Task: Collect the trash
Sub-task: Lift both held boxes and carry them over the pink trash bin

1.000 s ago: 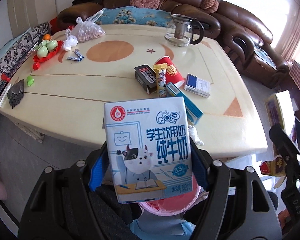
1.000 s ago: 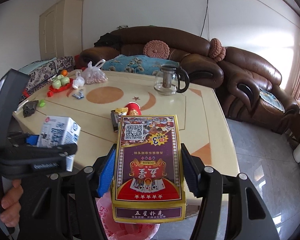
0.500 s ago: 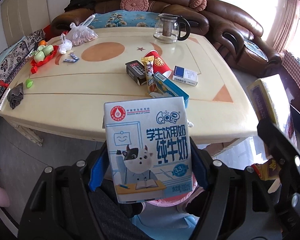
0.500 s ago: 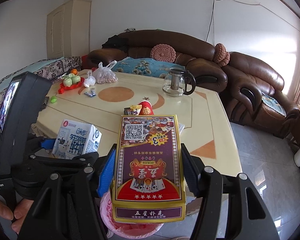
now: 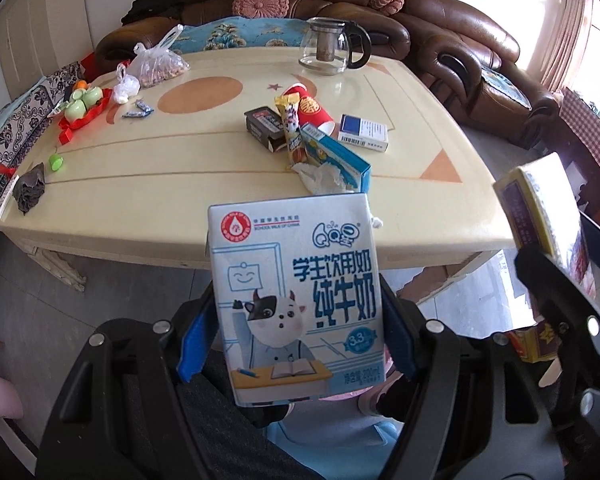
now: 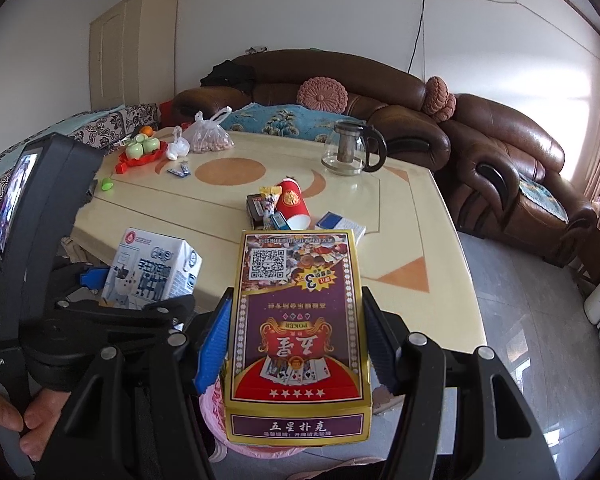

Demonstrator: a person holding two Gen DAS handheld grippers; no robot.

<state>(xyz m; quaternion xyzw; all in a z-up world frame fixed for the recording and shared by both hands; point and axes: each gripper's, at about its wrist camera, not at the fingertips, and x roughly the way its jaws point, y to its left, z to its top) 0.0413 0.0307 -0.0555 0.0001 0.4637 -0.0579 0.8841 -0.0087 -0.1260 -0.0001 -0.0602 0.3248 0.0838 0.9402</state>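
My left gripper (image 5: 296, 320) is shut on a blue and white milk carton (image 5: 296, 296), held off the table's near edge above a pink-lined bin (image 5: 364, 394). The carton also shows in the right wrist view (image 6: 152, 272). My right gripper (image 6: 296, 340) is shut on a purple and gold poker card box (image 6: 296, 328), which hangs over the same pink bin (image 6: 216, 420); the box also shows in the left wrist view (image 5: 540, 212). On the table lie a red paper cup (image 5: 312, 110), a black box (image 5: 266, 124), a snack wrapper (image 5: 292, 128), a blue carton (image 5: 336, 156), crumpled tissue (image 5: 320, 176) and a blue and white pack (image 5: 364, 134).
The cream table (image 5: 140, 184) also bears a glass teapot (image 5: 332, 46), a bag of nuts (image 5: 160, 62), a red tray with green cups (image 5: 80, 100), candy wrappers (image 5: 138, 110), a green cap (image 5: 56, 160) and a dark rag (image 5: 30, 190). Brown sofas (image 6: 500, 152) stand behind and right.
Both grippers have drawn back and up from the table, each keeping its item. The card box has come further into the left wrist view's right side.
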